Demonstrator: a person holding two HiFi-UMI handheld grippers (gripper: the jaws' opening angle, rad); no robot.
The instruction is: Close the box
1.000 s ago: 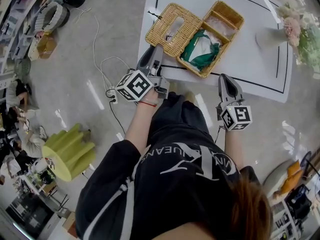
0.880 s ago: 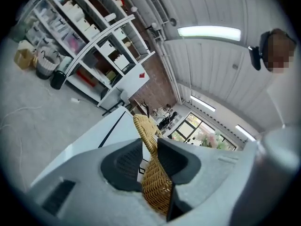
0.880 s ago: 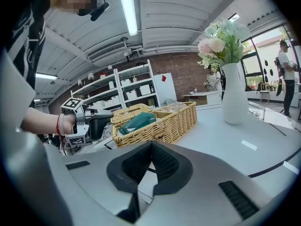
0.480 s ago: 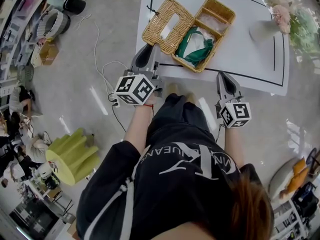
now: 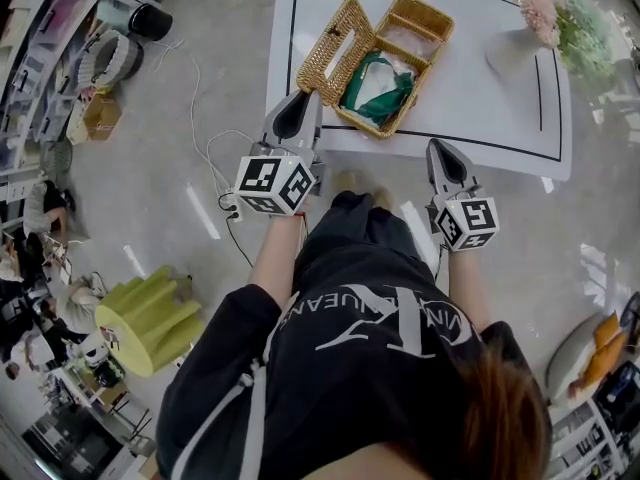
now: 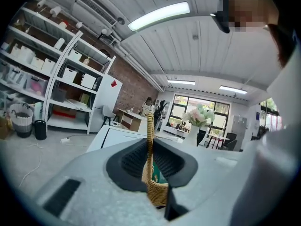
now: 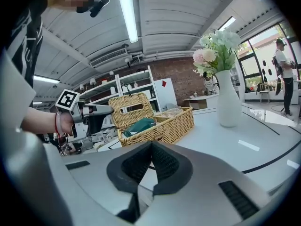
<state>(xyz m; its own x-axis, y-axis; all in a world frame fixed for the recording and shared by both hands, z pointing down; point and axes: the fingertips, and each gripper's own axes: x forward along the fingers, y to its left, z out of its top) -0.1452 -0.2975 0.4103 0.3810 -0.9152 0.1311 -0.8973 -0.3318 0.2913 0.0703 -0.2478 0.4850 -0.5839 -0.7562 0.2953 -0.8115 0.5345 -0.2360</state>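
Currently, the white table fills the head view's upper centre and carries the open wicker box, green cloth inside. Its lid stands raised on the left. The left tool, jaws just closing, clamps the lid's edge. The right tool is closed and empty, at centre right.

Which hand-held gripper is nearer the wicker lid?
Left. The left hand-held gripper, jaws having just closed further, grips the edge of the wicker lid; the right hand-held gripper, shut, sits at the table edge.
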